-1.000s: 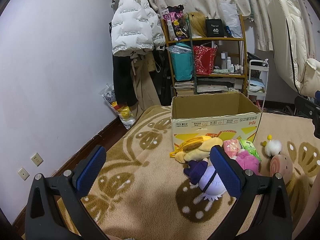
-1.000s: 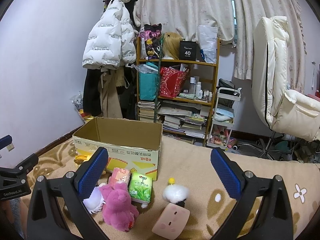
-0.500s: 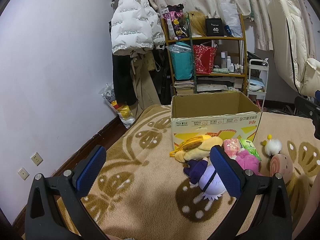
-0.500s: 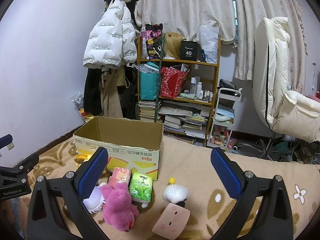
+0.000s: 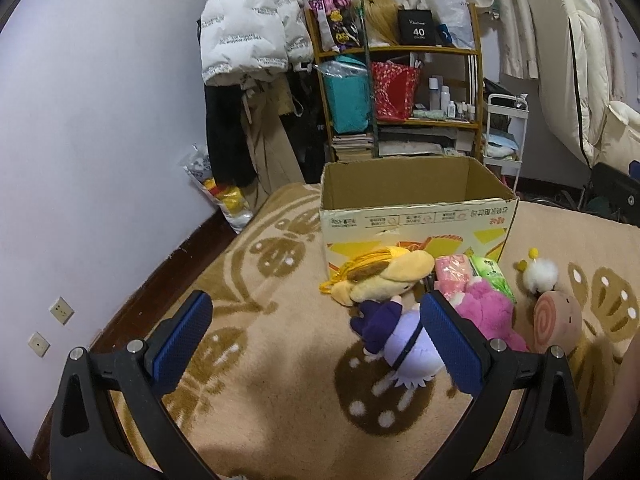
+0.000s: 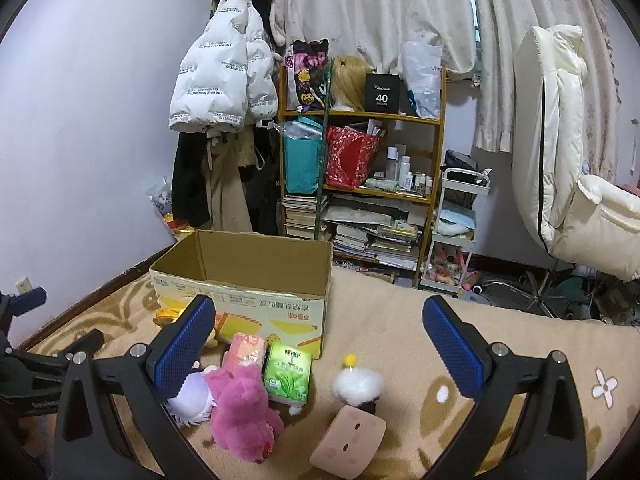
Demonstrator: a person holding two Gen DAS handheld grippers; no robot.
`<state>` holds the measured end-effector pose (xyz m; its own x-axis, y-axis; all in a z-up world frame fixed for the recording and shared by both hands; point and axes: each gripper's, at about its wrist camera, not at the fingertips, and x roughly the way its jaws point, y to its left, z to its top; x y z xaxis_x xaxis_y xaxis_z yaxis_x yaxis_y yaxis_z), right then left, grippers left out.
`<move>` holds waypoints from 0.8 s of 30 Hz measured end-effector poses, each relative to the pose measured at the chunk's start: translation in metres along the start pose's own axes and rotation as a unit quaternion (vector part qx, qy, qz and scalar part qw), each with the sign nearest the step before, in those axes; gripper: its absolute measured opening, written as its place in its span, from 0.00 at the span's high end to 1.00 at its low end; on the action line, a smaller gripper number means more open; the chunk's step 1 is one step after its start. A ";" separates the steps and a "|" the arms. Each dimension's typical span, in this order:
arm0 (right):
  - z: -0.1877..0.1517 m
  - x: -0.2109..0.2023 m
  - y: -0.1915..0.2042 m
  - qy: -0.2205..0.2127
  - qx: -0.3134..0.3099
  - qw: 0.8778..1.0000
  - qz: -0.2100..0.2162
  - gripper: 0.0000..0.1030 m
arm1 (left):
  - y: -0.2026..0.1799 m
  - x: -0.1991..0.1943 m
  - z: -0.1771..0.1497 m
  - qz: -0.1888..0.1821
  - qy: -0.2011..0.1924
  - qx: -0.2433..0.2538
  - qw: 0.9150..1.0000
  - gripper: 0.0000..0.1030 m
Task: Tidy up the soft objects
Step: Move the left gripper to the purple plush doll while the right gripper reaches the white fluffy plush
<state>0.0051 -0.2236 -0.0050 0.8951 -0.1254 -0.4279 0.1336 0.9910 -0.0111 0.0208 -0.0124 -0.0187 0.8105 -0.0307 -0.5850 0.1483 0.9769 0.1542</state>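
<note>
Hovering with jaws spread wide and empty, the left gripper (image 5: 316,330) has the purple doll (image 5: 400,338) just ahead beside its right jaw, body running away toward the cardboard box (image 5: 416,220). The right gripper (image 6: 318,338) (equally wide, empty) has the pink plush (image 6: 244,408) ahead by its left jaw, so each is near a toy.

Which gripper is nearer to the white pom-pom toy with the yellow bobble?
Right. The white pom-pom toy lies between the open right gripper's fingers, just ahead. The open left gripper sits farther off, with the toy beyond its right finger.
</note>
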 end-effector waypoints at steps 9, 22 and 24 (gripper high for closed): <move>0.000 0.037 -0.023 0.070 0.063 0.995 0.027 0.00 | 0.000 0.038 0.006 -0.021 0.053 -0.027 0.998 0.01; -0.022 0.111 -0.061 0.164 0.151 0.975 0.027 0.00 | -0.012 0.103 0.002 -0.051 0.126 -0.046 0.990 0.01; -0.027 0.120 -0.062 0.178 0.148 0.973 0.021 0.00 | -0.015 0.112 0.001 -0.059 0.136 -0.053 0.987 0.01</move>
<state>0.0928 -0.2988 -0.0802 0.7057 -0.0096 -0.7085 0.2639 0.9315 0.2502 0.1098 -0.0306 -0.0861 0.6065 -0.1022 -0.7885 0.1608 0.9870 -0.0043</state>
